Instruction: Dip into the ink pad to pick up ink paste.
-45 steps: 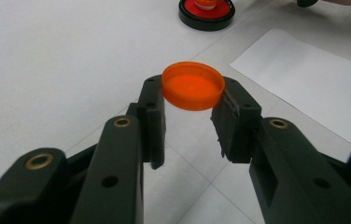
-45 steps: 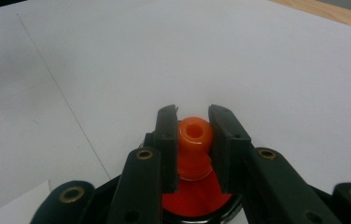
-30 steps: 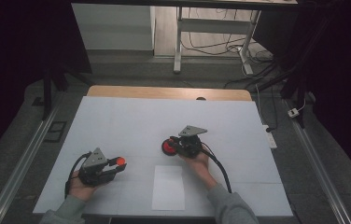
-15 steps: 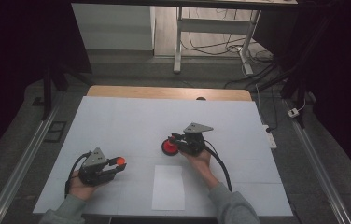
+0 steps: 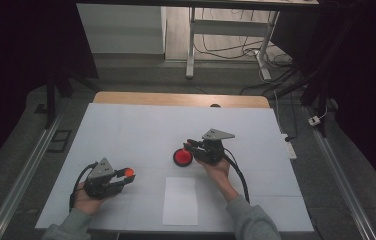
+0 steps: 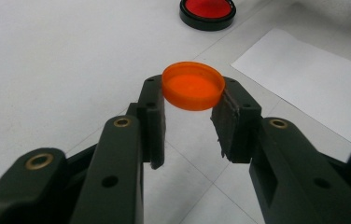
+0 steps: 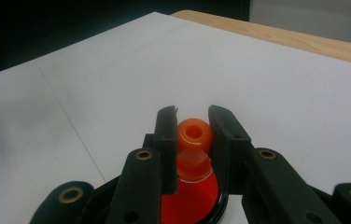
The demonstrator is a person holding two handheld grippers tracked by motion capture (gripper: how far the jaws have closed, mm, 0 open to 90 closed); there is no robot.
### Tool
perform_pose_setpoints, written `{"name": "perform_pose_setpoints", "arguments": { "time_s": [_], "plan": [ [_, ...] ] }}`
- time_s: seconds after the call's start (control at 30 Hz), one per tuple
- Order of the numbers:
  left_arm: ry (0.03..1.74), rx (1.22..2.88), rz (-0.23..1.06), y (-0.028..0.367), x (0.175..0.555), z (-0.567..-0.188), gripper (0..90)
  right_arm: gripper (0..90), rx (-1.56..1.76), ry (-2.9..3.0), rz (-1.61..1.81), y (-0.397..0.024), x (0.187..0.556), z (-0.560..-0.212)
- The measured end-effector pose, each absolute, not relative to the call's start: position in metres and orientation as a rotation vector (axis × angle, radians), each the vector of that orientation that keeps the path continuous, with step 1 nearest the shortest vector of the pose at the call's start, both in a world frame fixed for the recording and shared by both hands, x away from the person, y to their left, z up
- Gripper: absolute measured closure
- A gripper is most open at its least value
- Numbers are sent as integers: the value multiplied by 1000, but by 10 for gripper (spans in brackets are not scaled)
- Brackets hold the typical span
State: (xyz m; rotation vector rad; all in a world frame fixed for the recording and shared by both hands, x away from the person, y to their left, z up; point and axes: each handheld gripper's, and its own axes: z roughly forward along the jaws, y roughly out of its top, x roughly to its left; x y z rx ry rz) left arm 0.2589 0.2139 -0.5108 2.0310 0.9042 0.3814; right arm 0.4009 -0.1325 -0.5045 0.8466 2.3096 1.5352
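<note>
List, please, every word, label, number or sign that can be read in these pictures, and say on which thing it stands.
None: no readable text stands anywhere.
orange cap in the left gripper: plain.
red bottle in the right gripper: no label seen.
white sheet: blank.
white table cover: only faint lines.

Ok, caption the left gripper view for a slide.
Left gripper fingers clamp an orange cap above the white table.

White paper sheet on table
</note>
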Motion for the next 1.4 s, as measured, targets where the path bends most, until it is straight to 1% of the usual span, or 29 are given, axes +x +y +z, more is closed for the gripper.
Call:
{"name": "perform_pose_setpoints", "arguments": {
  "time_s": [1.4],
  "plan": [
    [916, 2020, 374, 217, 260, -511, 647, 726, 776, 2319, 1624, -150, 374, -482]
  ]
}}
